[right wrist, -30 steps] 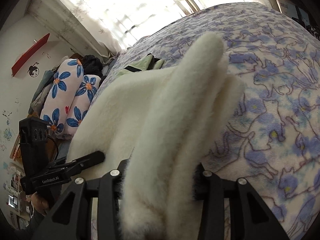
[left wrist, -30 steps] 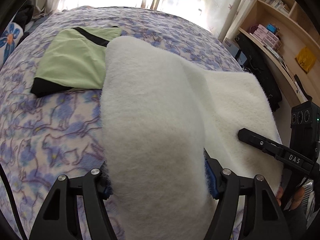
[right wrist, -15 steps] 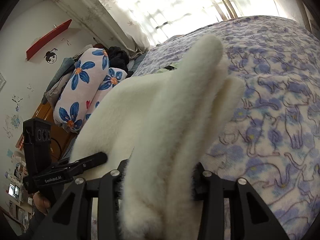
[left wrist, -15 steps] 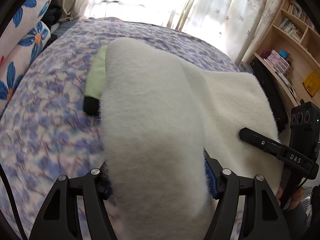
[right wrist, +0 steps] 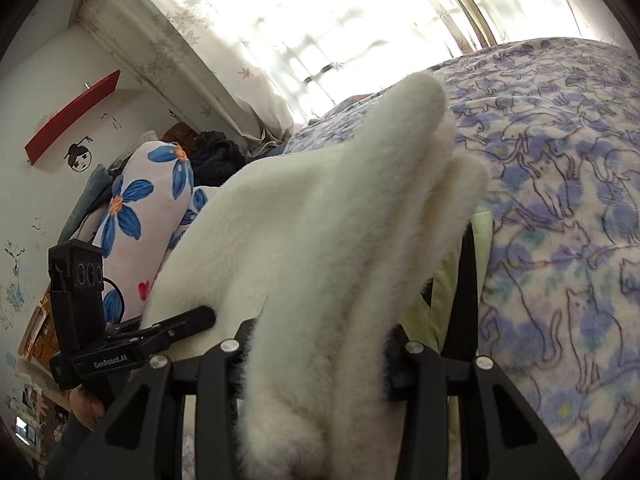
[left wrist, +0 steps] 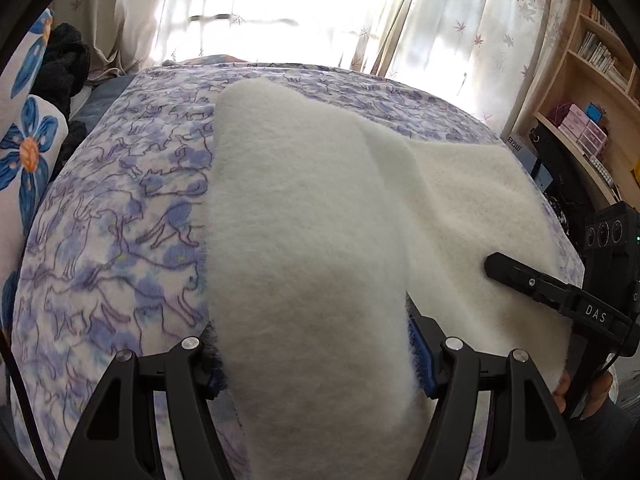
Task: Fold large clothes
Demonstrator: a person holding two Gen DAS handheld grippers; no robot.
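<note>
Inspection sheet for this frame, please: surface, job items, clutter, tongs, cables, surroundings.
Surface: bed with purple cat-print bedspread.
Job's things: thick white fleece garment, lifted, spanning both tongs.
Clutter: light green cloth with black trim under the fleece; blue-flowered white pillows; dark clothing pile.
Grippers: left tongs and right tongs each clamp a fleece edge.
Cables: thin black cable at the left tongs.
Surroundings: sheer leaf-print curtains, wooden bookshelf, red wall shelf.
</note>
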